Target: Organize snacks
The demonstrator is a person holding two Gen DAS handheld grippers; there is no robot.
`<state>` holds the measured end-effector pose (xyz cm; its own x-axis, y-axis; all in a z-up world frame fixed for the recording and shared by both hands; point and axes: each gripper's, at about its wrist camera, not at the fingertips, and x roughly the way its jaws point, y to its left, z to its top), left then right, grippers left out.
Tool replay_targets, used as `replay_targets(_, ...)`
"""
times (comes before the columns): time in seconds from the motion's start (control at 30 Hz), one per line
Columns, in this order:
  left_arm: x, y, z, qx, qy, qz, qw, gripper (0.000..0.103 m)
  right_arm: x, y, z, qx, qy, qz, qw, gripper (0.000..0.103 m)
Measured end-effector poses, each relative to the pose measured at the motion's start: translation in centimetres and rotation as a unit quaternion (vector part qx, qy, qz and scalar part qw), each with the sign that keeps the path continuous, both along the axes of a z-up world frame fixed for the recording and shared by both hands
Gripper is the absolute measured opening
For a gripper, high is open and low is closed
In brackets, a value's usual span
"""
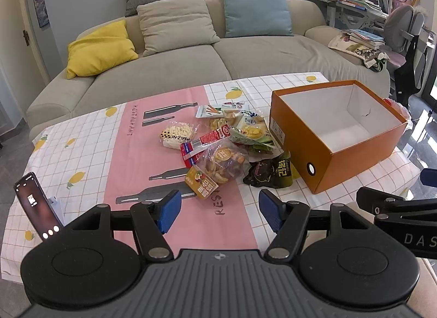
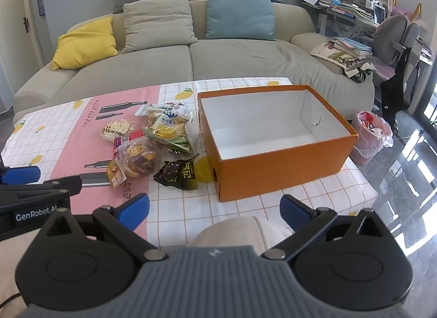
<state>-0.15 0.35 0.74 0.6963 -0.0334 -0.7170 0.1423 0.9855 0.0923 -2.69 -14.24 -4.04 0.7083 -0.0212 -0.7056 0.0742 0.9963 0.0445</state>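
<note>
A heap of snack packets (image 1: 221, 140) (image 2: 153, 143) lies on the patterned tablecloth (image 1: 128, 154) (image 2: 245, 208), left of an orange cardboard box (image 1: 338, 154) (image 2: 284, 165) whose white inside holds nothing. Nearest me in the heap are a clear bag of chips (image 1: 222, 165) (image 2: 139, 162) and a dark crumpled packet (image 1: 269, 174) (image 2: 177, 174). My left gripper (image 1: 220, 212) hovers open above the cloth, short of the heap, nothing between its blue pads. My right gripper (image 2: 214, 208) stands wide open in front of the box, holding nothing.
A phone (image 1: 37, 206) leans on a stand at the table's left edge. Behind the table runs a beige sofa (image 2: 191, 58) with cushions. A pink bin (image 2: 370, 137) stands on the floor right of the box. A cluttered desk and chair (image 2: 393, 33) fill the far right.
</note>
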Motion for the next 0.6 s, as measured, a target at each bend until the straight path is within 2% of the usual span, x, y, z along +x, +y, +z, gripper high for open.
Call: replay_targets(0.6,-0.21,-0.05,0.28,-0.001,-0.006,-0.001,1.0,0.077,0.01,0.12,-0.02,0.0,-0.001,-0.002,1.0,0.099)
